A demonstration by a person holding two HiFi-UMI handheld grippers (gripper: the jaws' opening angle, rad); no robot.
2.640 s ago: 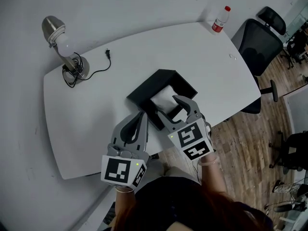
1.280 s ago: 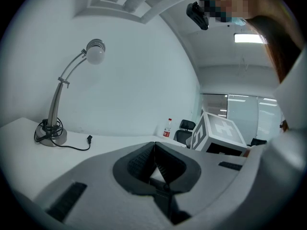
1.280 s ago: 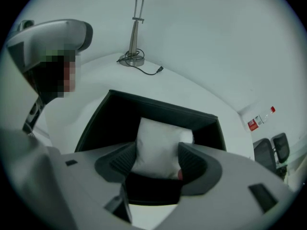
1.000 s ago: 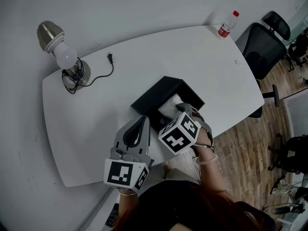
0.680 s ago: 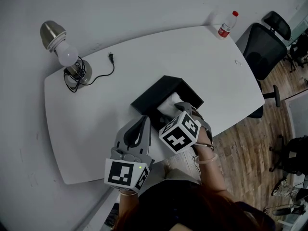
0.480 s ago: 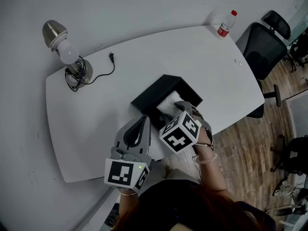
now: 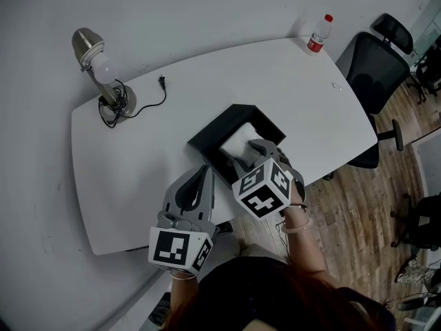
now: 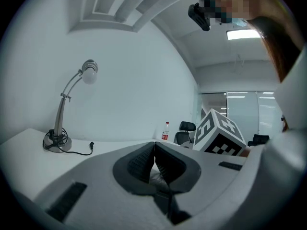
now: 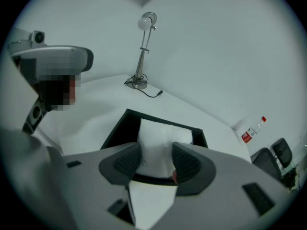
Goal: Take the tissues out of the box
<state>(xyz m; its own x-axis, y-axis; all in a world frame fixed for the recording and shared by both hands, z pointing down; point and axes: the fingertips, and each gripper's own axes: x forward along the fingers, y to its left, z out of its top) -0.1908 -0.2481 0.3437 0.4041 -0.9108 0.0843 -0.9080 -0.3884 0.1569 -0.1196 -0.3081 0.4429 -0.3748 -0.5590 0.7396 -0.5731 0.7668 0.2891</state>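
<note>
An open black box (image 7: 207, 138) stands near the front edge of the white table (image 7: 289, 81), with a white stack of tissues (image 7: 236, 140) in it. My right gripper (image 7: 249, 154) points steeply down into the box. In the right gripper view its jaws have just closed in and its pads (image 9: 125, 161) press both sides of the tissues (image 9: 160, 138), above the box rim (image 9: 120, 126). My left gripper (image 7: 204, 171) hovers level just left of the box, shut with nothing between its fingers (image 8: 141, 161).
A desk lamp (image 7: 103, 74) with a coiled cord stands at the table's far left. A plastic bottle (image 7: 317, 33) is at the far right corner. Black office chairs (image 7: 375, 61) stand on the wooden floor to the right.
The right gripper has closed on the tissue stack and risen a little with it. The left gripper has drifted slightly beside the box.
</note>
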